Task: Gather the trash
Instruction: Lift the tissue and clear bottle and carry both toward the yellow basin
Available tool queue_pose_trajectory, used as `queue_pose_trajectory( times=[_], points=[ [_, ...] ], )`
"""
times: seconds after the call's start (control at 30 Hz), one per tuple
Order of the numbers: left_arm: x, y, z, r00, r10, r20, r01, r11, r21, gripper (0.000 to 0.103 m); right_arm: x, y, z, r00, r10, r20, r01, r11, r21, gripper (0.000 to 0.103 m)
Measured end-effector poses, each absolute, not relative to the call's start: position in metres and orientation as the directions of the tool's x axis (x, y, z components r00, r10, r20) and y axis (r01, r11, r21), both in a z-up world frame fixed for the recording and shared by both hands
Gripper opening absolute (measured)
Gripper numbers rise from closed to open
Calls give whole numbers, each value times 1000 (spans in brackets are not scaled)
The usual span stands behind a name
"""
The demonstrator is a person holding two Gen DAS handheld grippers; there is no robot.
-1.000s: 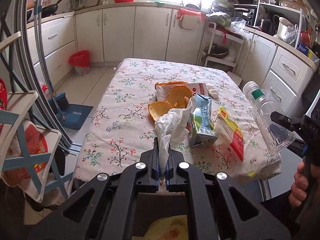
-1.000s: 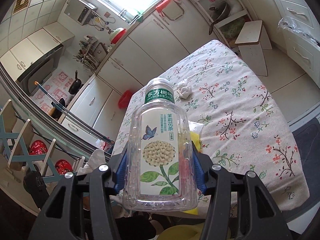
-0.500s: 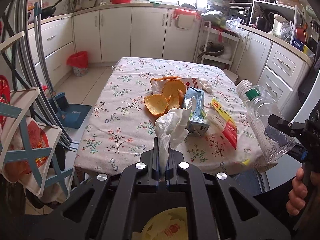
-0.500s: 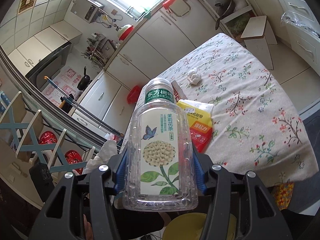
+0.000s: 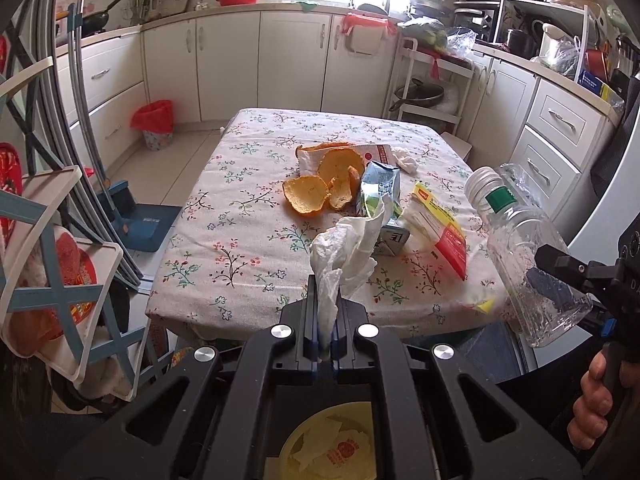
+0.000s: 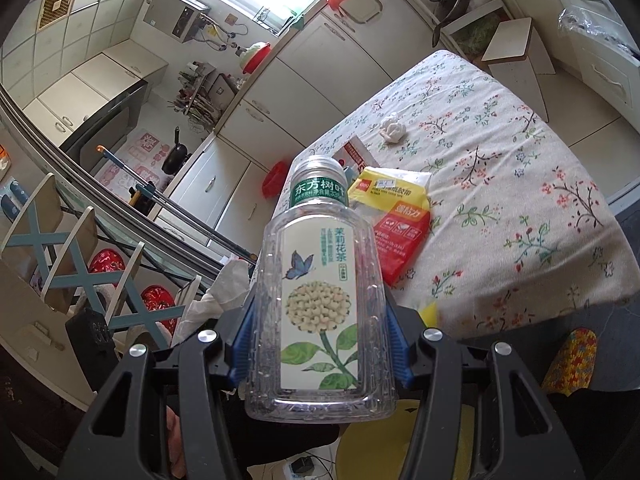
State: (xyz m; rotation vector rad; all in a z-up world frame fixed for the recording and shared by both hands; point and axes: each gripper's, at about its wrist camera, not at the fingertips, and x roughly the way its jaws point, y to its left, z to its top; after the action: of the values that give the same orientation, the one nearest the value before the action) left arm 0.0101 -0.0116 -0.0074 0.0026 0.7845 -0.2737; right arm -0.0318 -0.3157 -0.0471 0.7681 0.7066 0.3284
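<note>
My left gripper (image 5: 326,312) is shut on a crumpled white tissue (image 5: 344,252), held off the near edge of the flowered table (image 5: 240,240). My right gripper (image 6: 318,332) is shut on an empty clear plastic tea bottle (image 6: 320,300), which also shows in the left wrist view (image 5: 524,256). On the table lie orange peels (image 5: 320,188), a crushed blue-green carton (image 5: 380,196), a yellow-red packet (image 5: 440,224), a red-white wrapper (image 5: 380,152) and a small tissue ball (image 5: 404,158). A yellow bin (image 5: 328,444) with scraps lies below my left gripper.
A folding rack with blue crossbars (image 5: 60,280) stands at the left. A red-lined waste basket (image 5: 154,124) and a blue dustpan (image 5: 140,220) are on the floor. Cabinets (image 5: 280,64) line the back and right. A wooden stool (image 6: 516,48) stands beyond the table.
Both grippers have drawn back from the table with their loads. The table looks farther away, and more of the yellow bin shows below my left gripper.
</note>
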Motion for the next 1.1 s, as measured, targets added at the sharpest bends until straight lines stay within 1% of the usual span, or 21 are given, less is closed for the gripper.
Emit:
queue_pose_trajectory(
  times=[1.1],
  points=[
    [-31,-10,-18,639,-255,-725,265,959,-103,4,-74,-279,-66,648,581,-493,-35,669,742,54]
  ],
)
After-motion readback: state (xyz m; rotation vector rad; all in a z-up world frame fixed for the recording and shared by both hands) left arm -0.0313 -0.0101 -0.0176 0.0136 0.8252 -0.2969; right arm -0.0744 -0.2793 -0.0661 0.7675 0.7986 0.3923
